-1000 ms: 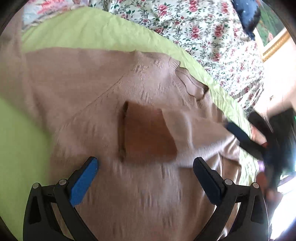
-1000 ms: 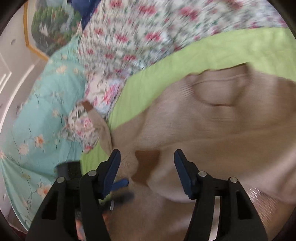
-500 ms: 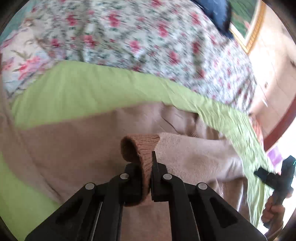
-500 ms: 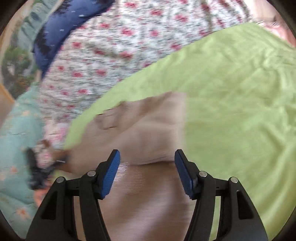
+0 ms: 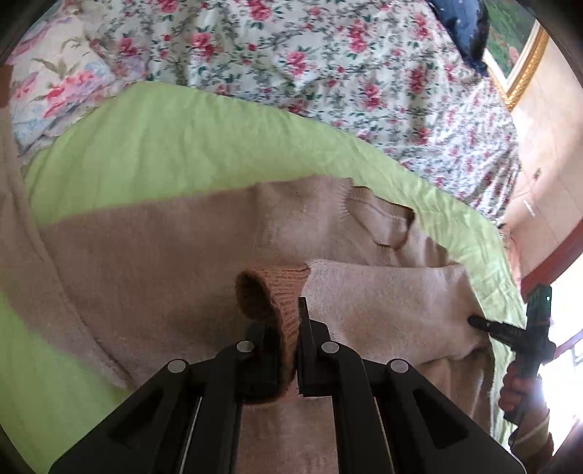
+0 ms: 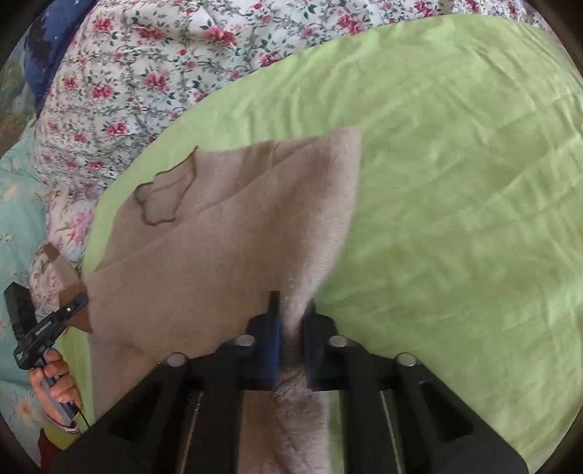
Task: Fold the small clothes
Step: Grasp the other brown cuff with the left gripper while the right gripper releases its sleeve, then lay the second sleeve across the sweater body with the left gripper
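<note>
A beige knit sweater (image 5: 153,255) lies spread on a light green sheet (image 5: 182,146), neck opening (image 5: 382,222) toward the far side. One sleeve is folded across the chest. My left gripper (image 5: 288,328) is shut on that sleeve's darker brown ribbed cuff (image 5: 269,291). My right gripper (image 6: 289,321) is shut on the sweater's side edge (image 6: 328,233), beside the bare green sheet (image 6: 455,182). The right gripper also shows at the right edge of the left wrist view (image 5: 510,331), and the left gripper at the left edge of the right wrist view (image 6: 47,321).
A floral quilt (image 5: 291,54) covers the bed beyond the green sheet. A dark blue cloth (image 5: 462,22) lies at the far corner near a gold picture frame (image 5: 521,73). A pale turquoise floral cover (image 6: 14,218) lies at the left of the right wrist view.
Both grippers were open a second ago. The left has closed on the sleeve cuff and lifted it. The right moved across to the sweater's side edge and closed on it.
</note>
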Tool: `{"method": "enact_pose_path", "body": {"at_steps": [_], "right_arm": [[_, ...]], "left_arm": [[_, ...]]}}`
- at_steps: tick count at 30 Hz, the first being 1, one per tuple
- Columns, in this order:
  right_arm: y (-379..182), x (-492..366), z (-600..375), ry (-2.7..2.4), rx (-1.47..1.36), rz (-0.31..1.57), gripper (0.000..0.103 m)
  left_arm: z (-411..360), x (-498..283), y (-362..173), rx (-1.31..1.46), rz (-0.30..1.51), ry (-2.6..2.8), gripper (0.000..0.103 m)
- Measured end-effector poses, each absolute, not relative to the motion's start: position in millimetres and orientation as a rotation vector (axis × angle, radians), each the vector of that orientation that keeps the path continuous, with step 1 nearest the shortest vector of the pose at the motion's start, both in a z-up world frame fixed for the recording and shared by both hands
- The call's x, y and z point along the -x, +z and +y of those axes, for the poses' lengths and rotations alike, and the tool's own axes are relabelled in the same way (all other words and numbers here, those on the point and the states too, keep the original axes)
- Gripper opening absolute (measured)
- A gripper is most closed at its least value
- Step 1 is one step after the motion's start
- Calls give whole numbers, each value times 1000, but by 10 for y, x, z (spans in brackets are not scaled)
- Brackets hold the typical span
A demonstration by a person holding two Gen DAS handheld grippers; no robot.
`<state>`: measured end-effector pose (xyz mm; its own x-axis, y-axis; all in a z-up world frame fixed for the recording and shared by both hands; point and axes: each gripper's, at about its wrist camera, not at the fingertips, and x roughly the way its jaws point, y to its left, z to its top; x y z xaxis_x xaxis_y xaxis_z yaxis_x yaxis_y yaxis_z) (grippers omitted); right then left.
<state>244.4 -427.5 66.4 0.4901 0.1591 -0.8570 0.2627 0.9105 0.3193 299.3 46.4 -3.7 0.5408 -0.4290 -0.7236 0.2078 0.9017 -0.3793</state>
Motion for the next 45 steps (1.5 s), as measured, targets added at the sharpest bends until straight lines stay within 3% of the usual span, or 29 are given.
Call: {"method": "enact_pose_path", "body": {"at_steps": [13,16,17,18,22,27,29,32,34,41,45], "right_arm": [[852,-2284,-4427,-263,-263,1053,9],[1101,-2135,-4109,-247,-206,949,24],[1096,-2122,-3954,-169,-214,942,37],[1052,-2129,-3872,-133,-213,959,43],[649,-2143,-3884,-186,-188,1094,41],[883,-1960,-3889,-162,-270,1030,47],[976,-1883,-3774,-89,-296,1006,52],[1034,-1793,-3571,-8,-310,1001,56],[1004,-1785,-3395,29,-317,1006,56],[902,-1717,-3147,104,-305,1063,57],[931,-1761,-3140,108,-305,1062,57]], "left_arm": [[165,-3107,-374,190,1007,-414,6],[143,-3120,-405,183,1018,-410,6],[142,-3124,-398,181,1019,-409,6],[150,-3122,-385,182,1019,-409,6],[333,-3033,-289,172,1006,-378,12],[854,-2861,-116,180,968,-263,11],[1158,-2822,-43,224,944,-195,19],[1578,-2824,89,249,886,-28,55],[1872,-2915,178,275,855,89,66],[2494,-3613,342,276,818,285,85],[2818,-4086,310,250,821,405,83]]}}
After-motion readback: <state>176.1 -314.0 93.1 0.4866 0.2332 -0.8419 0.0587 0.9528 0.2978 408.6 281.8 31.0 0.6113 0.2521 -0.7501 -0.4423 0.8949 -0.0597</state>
